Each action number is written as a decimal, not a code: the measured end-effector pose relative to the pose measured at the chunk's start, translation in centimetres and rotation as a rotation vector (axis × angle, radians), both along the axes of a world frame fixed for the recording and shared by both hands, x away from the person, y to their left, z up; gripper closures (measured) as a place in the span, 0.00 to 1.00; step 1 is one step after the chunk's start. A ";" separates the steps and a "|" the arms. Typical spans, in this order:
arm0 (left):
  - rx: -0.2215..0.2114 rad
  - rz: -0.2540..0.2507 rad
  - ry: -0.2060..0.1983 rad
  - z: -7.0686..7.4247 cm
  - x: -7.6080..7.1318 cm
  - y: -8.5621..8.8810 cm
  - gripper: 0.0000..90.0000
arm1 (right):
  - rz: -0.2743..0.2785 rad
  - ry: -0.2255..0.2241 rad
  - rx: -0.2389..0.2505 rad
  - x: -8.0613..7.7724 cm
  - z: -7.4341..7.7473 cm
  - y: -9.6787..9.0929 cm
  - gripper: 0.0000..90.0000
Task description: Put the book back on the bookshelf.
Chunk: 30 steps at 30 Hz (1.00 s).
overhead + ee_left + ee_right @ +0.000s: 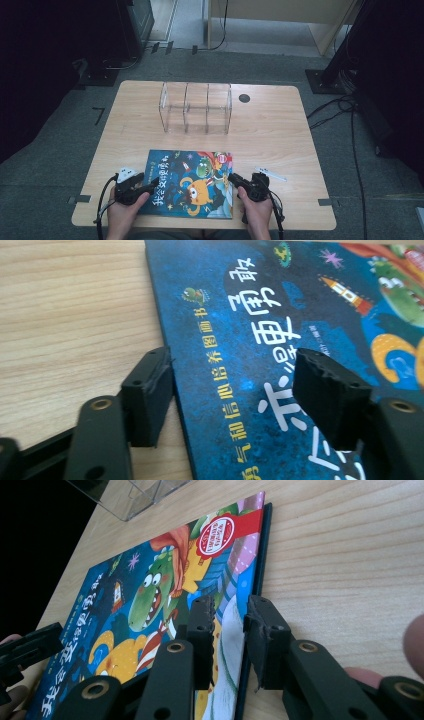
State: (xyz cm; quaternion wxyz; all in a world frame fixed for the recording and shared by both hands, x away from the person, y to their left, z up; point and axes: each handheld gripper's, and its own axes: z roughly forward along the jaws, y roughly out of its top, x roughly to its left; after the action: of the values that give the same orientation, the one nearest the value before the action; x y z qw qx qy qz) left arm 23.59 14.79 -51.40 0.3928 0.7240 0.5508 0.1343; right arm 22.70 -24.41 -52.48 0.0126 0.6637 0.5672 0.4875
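Here your picture book lies flat and cover up on the near part of the tabletop, between your two hands. Your left gripper straddles the book's left edge: one jaw sits on the wood against that edge, the other hovers over the blue cover, so the jaws stand apart and nothing is clamped. Your right gripper is at the book's right edge, one jaw over the cover and one outside the edge; its jaws are drawn close on the cover's edge, pinching it. The clear acrylic organizer stands well behind the book, and a small white strip lies beside your right hand.
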 end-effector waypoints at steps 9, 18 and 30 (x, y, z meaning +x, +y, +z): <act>-0.049 -0.001 0.011 -0.1 0.2 0.5 0.36 | -0.006 0.068 0.048 0.9 -0.1 -0.2 0.79; -0.109 -0.009 0.024 -0.1 0.4 1.0 0.30 | 0.029 -0.042 0.073 0.1 0.8 -0.8 0.84; -0.171 0.014 0.033 0.0 0.5 2.2 0.44 | 0.035 -0.073 0.043 -0.4 0.5 -0.5 0.87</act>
State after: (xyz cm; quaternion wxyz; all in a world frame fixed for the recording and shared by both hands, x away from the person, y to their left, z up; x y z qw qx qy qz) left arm 24.09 16.95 -51.42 0.4429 0.6861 0.5719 0.0774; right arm 22.26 -24.94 -52.03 0.0107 0.6354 0.5674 0.5236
